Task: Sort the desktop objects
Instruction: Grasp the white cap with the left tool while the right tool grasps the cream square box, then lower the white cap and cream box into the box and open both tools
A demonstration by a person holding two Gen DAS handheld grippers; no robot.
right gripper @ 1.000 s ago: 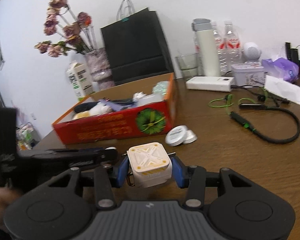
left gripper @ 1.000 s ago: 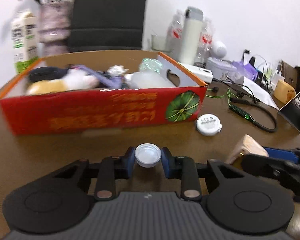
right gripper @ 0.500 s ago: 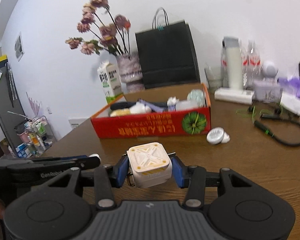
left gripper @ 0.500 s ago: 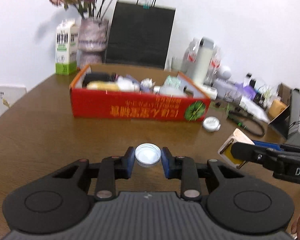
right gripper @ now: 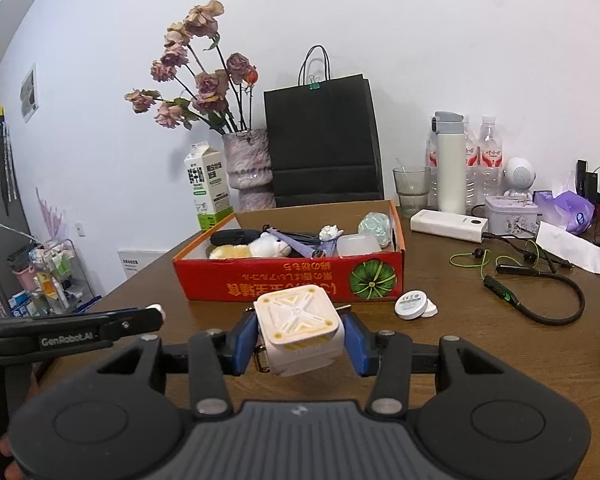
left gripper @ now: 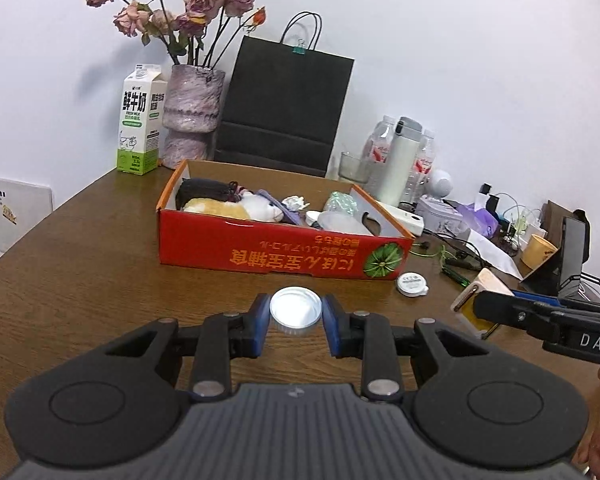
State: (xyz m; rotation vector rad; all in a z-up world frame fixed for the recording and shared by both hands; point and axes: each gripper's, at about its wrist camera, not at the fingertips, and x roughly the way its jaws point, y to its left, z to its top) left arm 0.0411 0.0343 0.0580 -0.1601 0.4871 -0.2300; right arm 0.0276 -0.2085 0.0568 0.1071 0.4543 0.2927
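Note:
My left gripper (left gripper: 296, 316) is shut on a small white round lid (left gripper: 296, 310) and holds it above the brown table. My right gripper (right gripper: 300, 336) is shut on a cream and white cube (right gripper: 300, 330) with yellow trim. A red cardboard box (left gripper: 280, 254) (right gripper: 292, 276) stands beyond both grippers, with a plush toy, a dark pouch and several small items in it. The cube and right gripper also show in the left wrist view (left gripper: 480, 304). The left gripper shows at the left of the right wrist view (right gripper: 100, 326).
A white round case (right gripper: 414, 304) lies on the table beside the box. A neckband earphone (right gripper: 540, 296), power bank (right gripper: 448, 226), bottles, glass, tin and tissues crowd the right. A milk carton (left gripper: 138, 120), flower vase (left gripper: 192, 112) and black paper bag (left gripper: 284, 108) stand behind the box.
Both grippers have pulled back and up from the red box, each keeping its object. The box now looks farther away and more of the room shows.

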